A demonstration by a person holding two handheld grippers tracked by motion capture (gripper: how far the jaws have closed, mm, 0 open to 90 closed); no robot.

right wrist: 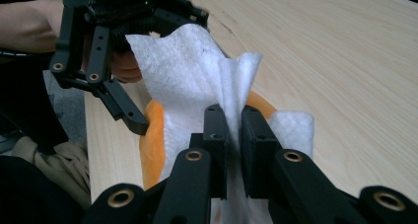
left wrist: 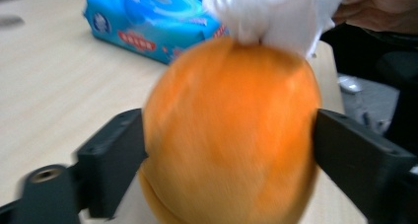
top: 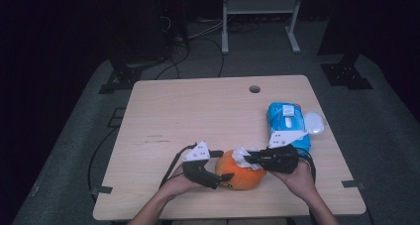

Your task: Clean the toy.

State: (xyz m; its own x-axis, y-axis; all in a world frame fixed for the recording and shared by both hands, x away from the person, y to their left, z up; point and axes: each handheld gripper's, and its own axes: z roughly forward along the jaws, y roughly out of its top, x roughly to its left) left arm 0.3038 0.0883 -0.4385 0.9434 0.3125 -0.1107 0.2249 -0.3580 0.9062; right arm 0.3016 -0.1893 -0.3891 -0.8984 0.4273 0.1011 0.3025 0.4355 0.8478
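Nearest the person, at the front edge of the table (top: pixel 163 101), the left gripper (top: pixel 222 177) has its jaws set either side of the orange ball-shaped thing (top: pixel 241 171) — the left gripper view shows the ball (left wrist: pixel 231 135) wedged between both jaws, touching on each side, so it reads as a bracing grip. The right gripper (top: pixel 246 159) is clamped tight on a white wipe (top: pixel 241 153) and holds it down on top of the ball.

So the step in hand looks like wiping the ball while the other hand steadies it. The next move probably calls for dragging the wipe across the surface without the ball rolling out of that fairly loose hold.

The right gripper view gives the pinch itself — a fold of wipe (right wrist: pixel 207 81) squeezed between the closed jaws, orange peeking out underneath. The high view can't resolve that, but it does place the blue wipes pack (top: pixel 286 123) farther back on the right, with a small white lid-like thing (top: pixel 314 122) just beside it.
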